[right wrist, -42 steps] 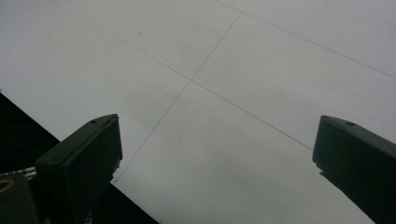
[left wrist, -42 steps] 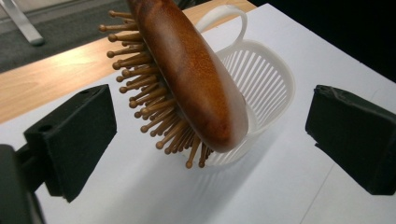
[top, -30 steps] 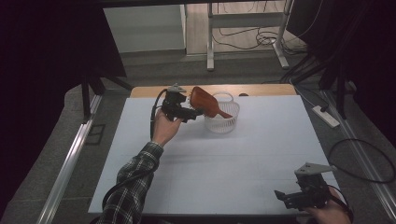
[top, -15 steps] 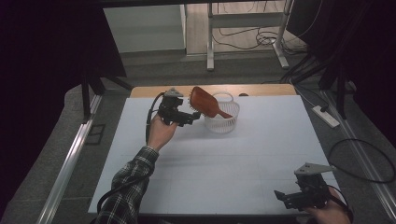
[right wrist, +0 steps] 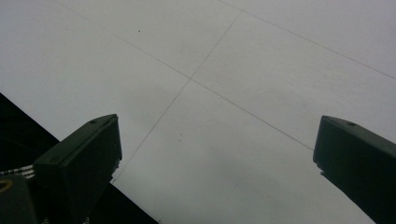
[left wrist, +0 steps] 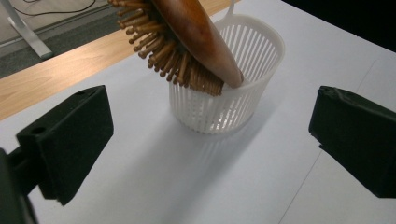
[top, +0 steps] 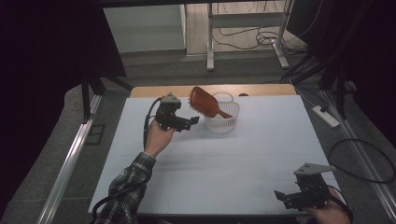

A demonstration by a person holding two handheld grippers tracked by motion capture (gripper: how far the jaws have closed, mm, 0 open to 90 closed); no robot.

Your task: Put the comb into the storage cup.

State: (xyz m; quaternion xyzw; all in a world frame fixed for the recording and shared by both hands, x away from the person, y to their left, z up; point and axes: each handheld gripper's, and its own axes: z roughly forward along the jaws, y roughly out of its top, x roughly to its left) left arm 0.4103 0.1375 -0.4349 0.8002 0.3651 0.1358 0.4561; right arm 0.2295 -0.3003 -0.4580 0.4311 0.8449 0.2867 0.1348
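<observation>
A brown wooden hairbrush point(top: 205, 101) leans in a white slatted basket point(top: 223, 118) at the table's far middle, its bristled head sticking out over the left rim. In the left gripper view the hairbrush point(left wrist: 187, 32) rests bristles-down on the basket point(left wrist: 233, 100). My left gripper point(top: 190, 122) hovers open just left of the basket, holding nothing. Down at the front right corner, my right gripper point(top: 282, 196) is open over bare white table point(right wrist: 224, 93).
The white table top point(top: 233, 168) spreads between the two grippers. A strip of bare wood point(top: 261, 89) runs along the far edge. A power strip point(top: 326, 116) and cables lie on the floor to the right, with metal stand legs beyond.
My left gripper has drawn back leftward and toward the person, away from the brush and basket. The right gripper has stayed put.
</observation>
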